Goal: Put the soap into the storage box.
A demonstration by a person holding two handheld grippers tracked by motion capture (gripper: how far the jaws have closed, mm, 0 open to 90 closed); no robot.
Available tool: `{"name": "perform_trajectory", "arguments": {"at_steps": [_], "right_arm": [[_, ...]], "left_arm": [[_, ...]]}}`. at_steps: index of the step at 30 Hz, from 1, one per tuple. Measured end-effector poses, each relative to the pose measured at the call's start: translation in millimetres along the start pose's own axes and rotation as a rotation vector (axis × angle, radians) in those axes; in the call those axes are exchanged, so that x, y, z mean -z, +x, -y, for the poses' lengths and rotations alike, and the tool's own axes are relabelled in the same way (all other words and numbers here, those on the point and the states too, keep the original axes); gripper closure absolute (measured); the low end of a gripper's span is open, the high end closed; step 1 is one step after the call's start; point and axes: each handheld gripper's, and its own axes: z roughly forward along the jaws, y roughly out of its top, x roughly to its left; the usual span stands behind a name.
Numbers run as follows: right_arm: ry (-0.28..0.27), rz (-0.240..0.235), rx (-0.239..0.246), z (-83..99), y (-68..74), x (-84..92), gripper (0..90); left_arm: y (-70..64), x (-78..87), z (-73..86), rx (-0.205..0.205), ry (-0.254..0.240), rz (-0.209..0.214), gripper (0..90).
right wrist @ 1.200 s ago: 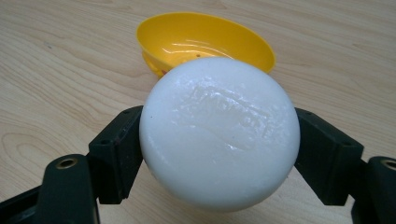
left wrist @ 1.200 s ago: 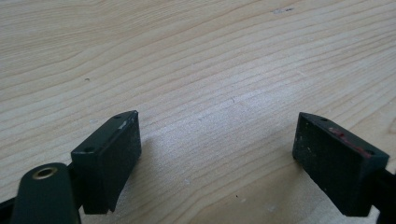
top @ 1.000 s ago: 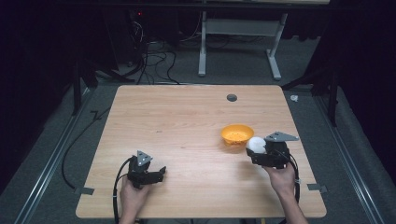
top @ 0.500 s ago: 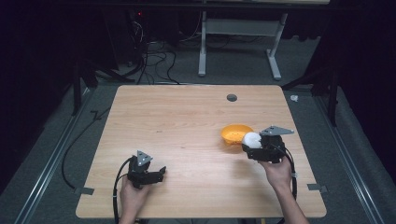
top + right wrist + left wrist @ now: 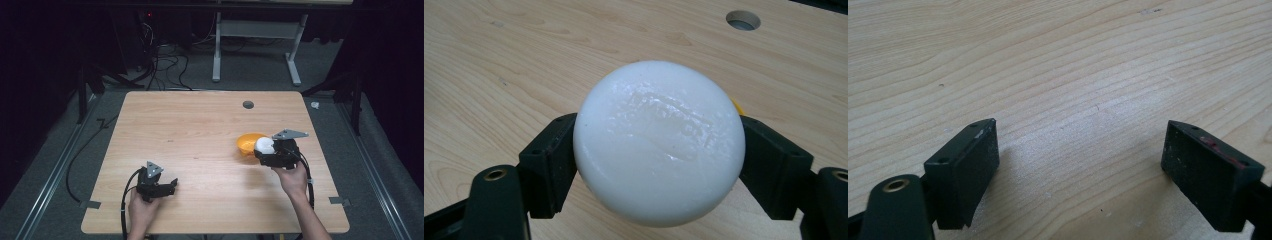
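Carrying a white soap bar (image 5: pixel 659 142) clamped between its jaws at the orange bowl's (image 5: pixel 246 143) rim, the right gripper (image 5: pixel 274 152) needs, I judge, a release over the bowl, while the left gripper (image 5: pixel 1095 172) rests wide open, empty, on the table (image 5: pixel 190 130).

Bright table (image 5: pixel 200 130), dark surroundings, sharp close views.

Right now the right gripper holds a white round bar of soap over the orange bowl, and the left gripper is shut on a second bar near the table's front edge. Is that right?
Not quite. The left gripper is open and holds nothing; the left gripper view shows bare table between its jaws. The rest stands: the right gripper grips the white soap by the orange bowl.
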Motion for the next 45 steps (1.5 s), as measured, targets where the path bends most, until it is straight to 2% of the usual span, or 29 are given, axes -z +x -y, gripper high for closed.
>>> {"name": "perform_trajectory", "arguments": {"at_steps": [16,23,38,45], "right_arm": [[0.02,-0.016,0.008,-17.7,1.0,-15.3,24.4],[0.042,-0.016,-0.011,-20.9,-1.2,-24.8,24.3],[0.07,-0.004,-0.023,-31.2,-1.6,-42.1,24.3],[0.085,0.007,-0.052,-30.1,-6.7,-52.2,24.3]], "left_arm": [[0.0,0.0,0.0,0.0,0.0,0.0,15.8],[0.0,0.0,0.0,0.0,0.0,0.0,15.8],[0.1,0.0,0.0,-0.001,0.0,0.0,15.8],[0.1,0.0,0.0,-0.001,0.0,0.0,15.8]]}}
